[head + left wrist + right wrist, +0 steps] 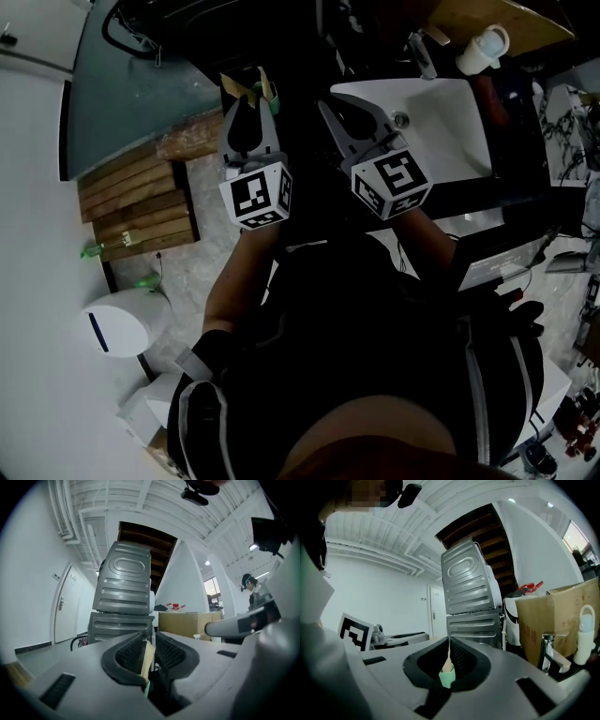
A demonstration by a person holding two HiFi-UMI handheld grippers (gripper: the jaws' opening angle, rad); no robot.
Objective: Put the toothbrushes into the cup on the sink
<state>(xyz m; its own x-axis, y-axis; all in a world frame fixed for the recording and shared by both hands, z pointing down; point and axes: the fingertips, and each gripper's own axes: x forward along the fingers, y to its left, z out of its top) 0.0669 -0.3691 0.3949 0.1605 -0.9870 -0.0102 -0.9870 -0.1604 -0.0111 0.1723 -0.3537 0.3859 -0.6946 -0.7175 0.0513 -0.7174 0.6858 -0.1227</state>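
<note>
Presently, a person holds both claws level and side by side in front of the body, as the head view shows. The left gripper (250,112) sits to the left of the sink (450,141), off its edge. The right gripper (342,112) is at the sink's near left corner. In the left gripper view the jaws are closed on a toothbrush (147,656), whose tan handle with a green end stands clamped between the ribbed pads. In the right gripper view the jaws are almost together and pinch a second toothbrush (446,674), likewise tan above a pale green end. Its thin upper part rises through the narrow slit between the pads. The cup (485,45), white with a handle, stands upright on the far rim of the sink, just beside the tap (422,52). It is well apart from both claws. The same cup (585,637) appears at the right edge of the right gripper view, with a cardboard box (558,616) behind it. Two grey metal machines (124,597), one stacked on the other, stand ahead of both claws. A wooden pallet (141,206) lies on the floor to the left.
</note>
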